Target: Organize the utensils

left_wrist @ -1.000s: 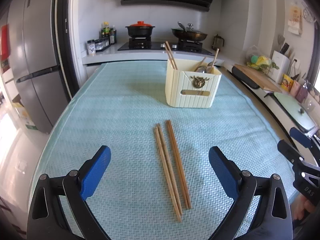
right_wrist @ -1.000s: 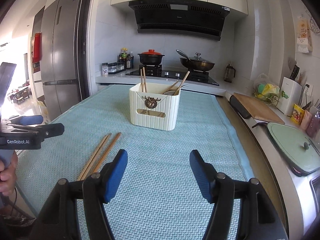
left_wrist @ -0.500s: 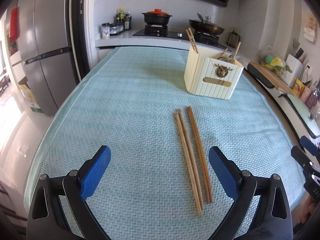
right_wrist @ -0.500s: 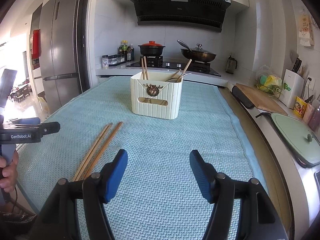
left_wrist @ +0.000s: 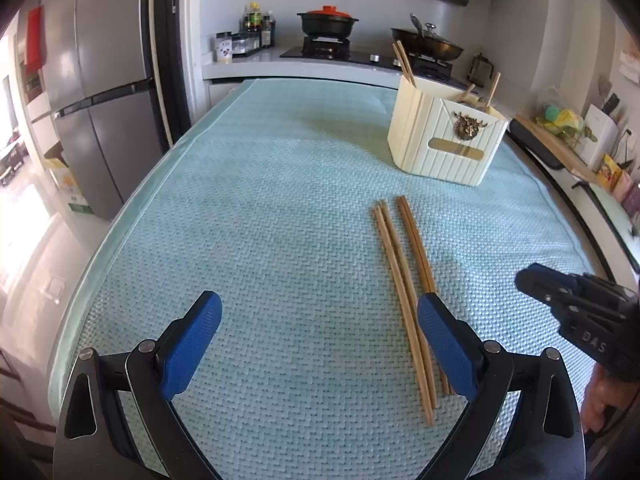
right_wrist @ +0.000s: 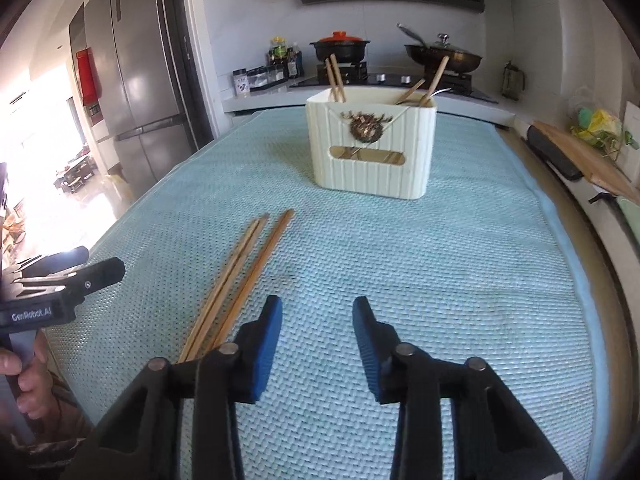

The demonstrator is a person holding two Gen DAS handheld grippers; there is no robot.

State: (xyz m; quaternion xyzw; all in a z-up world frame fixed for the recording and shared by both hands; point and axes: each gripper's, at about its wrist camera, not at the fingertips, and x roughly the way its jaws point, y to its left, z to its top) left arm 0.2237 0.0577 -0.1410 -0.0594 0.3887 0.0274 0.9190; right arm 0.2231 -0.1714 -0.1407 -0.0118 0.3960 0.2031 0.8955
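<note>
Several wooden chopsticks (left_wrist: 404, 280) lie side by side on the teal mat (left_wrist: 280, 220), also in the right wrist view (right_wrist: 240, 276). A cream utensil holder (left_wrist: 444, 140) stands beyond them with chopsticks and spoons in it; it also shows in the right wrist view (right_wrist: 372, 144). My left gripper (left_wrist: 320, 320) is open and empty, its right finger beside the chopsticks' near ends. My right gripper (right_wrist: 318, 320) is open with a narrower gap and empty, just right of the chopsticks.
A stove with a black pot (left_wrist: 328, 24) and a wok (left_wrist: 428, 44) stands behind the table. A fridge (left_wrist: 96, 92) is at the left. A counter with a cutting board (right_wrist: 584, 160) runs along the right.
My left gripper has swung left, so the chopsticks now lie under its right finger. My right gripper has moved forward and down toward the chopsticks, and its jaws have narrowed.
</note>
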